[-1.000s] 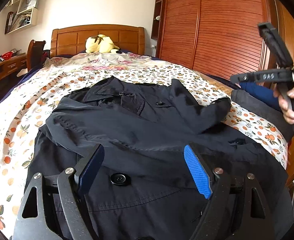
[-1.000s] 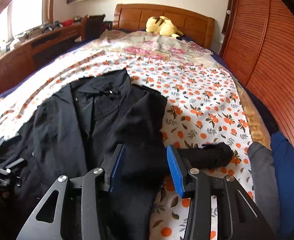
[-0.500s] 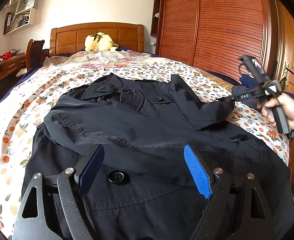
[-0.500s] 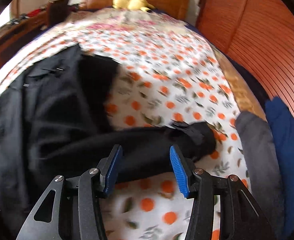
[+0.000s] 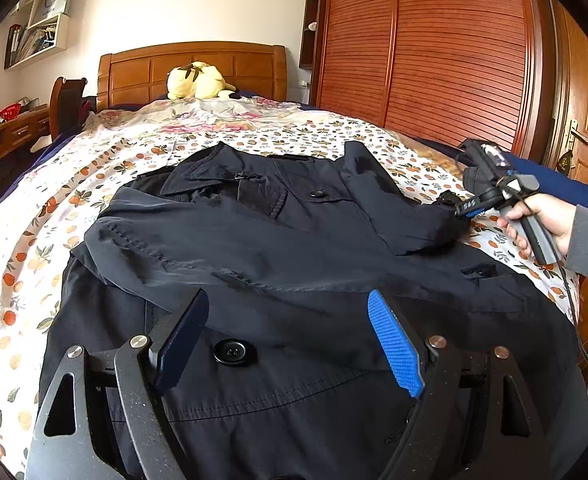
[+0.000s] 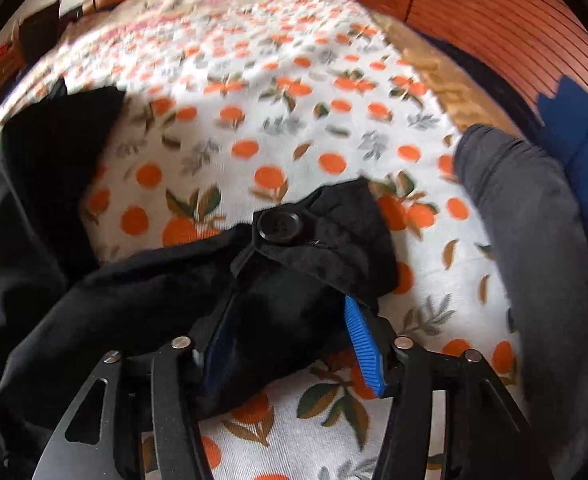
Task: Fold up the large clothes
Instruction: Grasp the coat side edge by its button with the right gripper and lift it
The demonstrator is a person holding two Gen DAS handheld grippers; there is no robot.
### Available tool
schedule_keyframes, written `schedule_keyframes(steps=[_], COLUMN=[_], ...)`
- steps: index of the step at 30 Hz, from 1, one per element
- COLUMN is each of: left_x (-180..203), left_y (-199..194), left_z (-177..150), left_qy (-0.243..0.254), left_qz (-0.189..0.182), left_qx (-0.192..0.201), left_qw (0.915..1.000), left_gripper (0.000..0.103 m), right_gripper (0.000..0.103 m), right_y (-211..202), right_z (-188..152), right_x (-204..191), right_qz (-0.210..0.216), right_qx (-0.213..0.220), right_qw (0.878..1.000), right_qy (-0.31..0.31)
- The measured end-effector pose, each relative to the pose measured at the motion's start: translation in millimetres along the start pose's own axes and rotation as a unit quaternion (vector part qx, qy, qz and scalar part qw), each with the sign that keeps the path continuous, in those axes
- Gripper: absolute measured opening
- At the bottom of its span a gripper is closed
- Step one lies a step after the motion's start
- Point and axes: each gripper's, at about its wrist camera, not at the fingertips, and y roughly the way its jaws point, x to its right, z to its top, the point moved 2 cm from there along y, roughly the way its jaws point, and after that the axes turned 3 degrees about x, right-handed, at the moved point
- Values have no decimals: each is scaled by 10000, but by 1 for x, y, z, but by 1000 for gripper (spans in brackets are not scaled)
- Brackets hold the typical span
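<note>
A dark navy coat [image 5: 294, 272] lies face up on the orange-print bedsheet [image 5: 46, 216], its left sleeve folded across the chest. My left gripper [image 5: 290, 340] is open above the coat's lower front, near a black button [image 5: 232, 352]. My right gripper [image 6: 290, 344] is open, its blue pads either side of the right sleeve's cuff [image 6: 326, 248], which has a black button [image 6: 280, 226]. In the left wrist view the right gripper [image 5: 460, 210] sits at the sleeve end on the bed's right side.
A grey garment [image 6: 534, 240] and a blue one [image 6: 578, 128] lie by the bed's right edge. A yellow plush toy [image 5: 196, 80] rests by the wooden headboard [image 5: 190, 68]. A wooden wardrobe [image 5: 434, 48] stands right; a desk [image 5: 2, 128] left.
My right gripper has dropped down and forward to the sleeve cuff, which now sits between its open pads. My left gripper has stayed almost still.
</note>
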Motion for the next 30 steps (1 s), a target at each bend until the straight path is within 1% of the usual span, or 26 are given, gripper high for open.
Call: schedule_keyframes(steps=[2,6,7,8,9,10,11,14,16,17,23,26,30], left_x=[0,0,-1,0,0,0,0,0,0,0,3,3,-1], left_y=[1,1,1,1,1,1,1,-2,-4,-6,-15,-23,-37], left_z=[0,0,0,0,0,0,0,0,0,0,2,4,7], left_qy=[3,8,11,17,25,25,30,28,4,-13,-4,6,-17], left_qz=[3,-11,-8,-5,1,3,7,57,39,22,-71,-105,-81], left_qx=[-2,-3,-3,-5,-6,-5,-5,48,81,90,149,201,296], left_qw=[10000,10000,10000,10000,10000,10000,10000,10000,10000,10000,9999,9997,9995], left_gripper=[83,83,83,83,83,83,83,83,83,83,83,83,83], right_gripper=[59,57,52,44,39,29,21,13,11,11,10,10,10], right_y=[3,7,9,8,7,2,1,-8,-21,-29,-88,-126,-177], right_z=[-1,-4,-5,-7,-8,-13,-15,-17,-16,-15,-5,0,1], right_x=[-5,-13,-10,-10,-12,-7,-10,-25,-31,-34,-54,-67,-88], right_qz=[-104,-46,19,67,71,87,66,3,150,157,416,557,897], right_qx=[58,53,65,103,158,204,236,179,158,217,779,1244,1946], right_qw=[9998,9994,9994,9994,9993,9991,9987,9960,9951,9944,9892,9831,9691], right_qy=[-158,-350,-339,-335,-341,-372,-454,-879,-968,-1025,-1170,-1226,-1223])
